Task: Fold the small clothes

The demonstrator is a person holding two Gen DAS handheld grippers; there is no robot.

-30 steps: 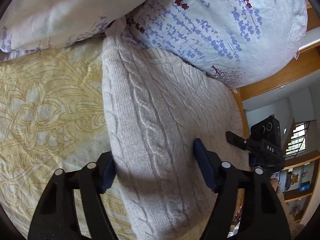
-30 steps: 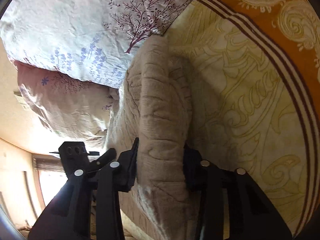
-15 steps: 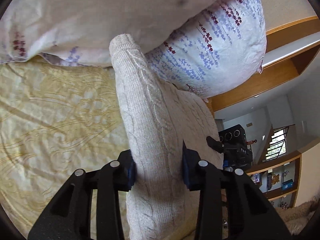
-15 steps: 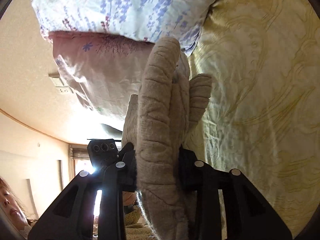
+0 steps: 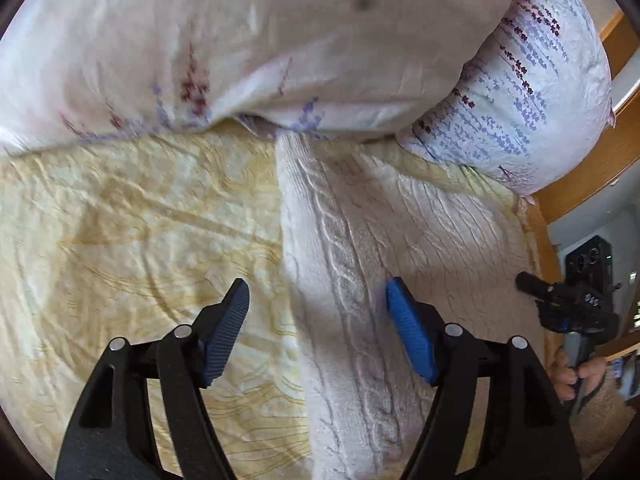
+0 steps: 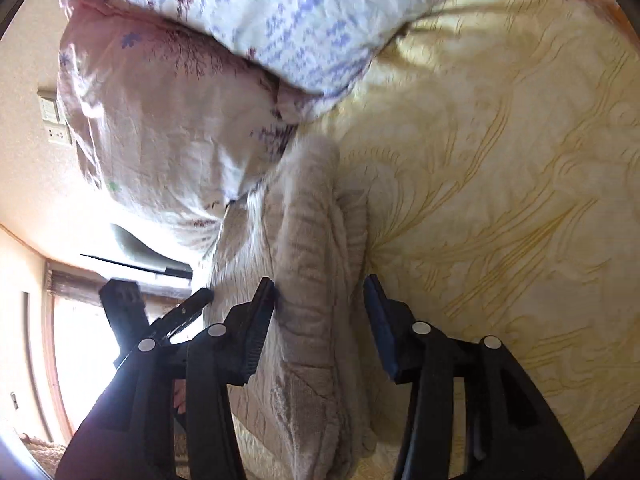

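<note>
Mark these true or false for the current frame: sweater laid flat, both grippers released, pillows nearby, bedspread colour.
1. The cable-knit sweater lies on a yellow patterned bedspread. True.
2. The left gripper is clamped on the sweater. False: its blue fingers stand apart, opening, not pressing the knit.
3. The sweater's far end reaches the floral pillows. True.
4. The right gripper holds a pillow. False: it is opening, with only the sweater between its fingers.
5. The bedspread is plain blue. False: yellow.
</note>
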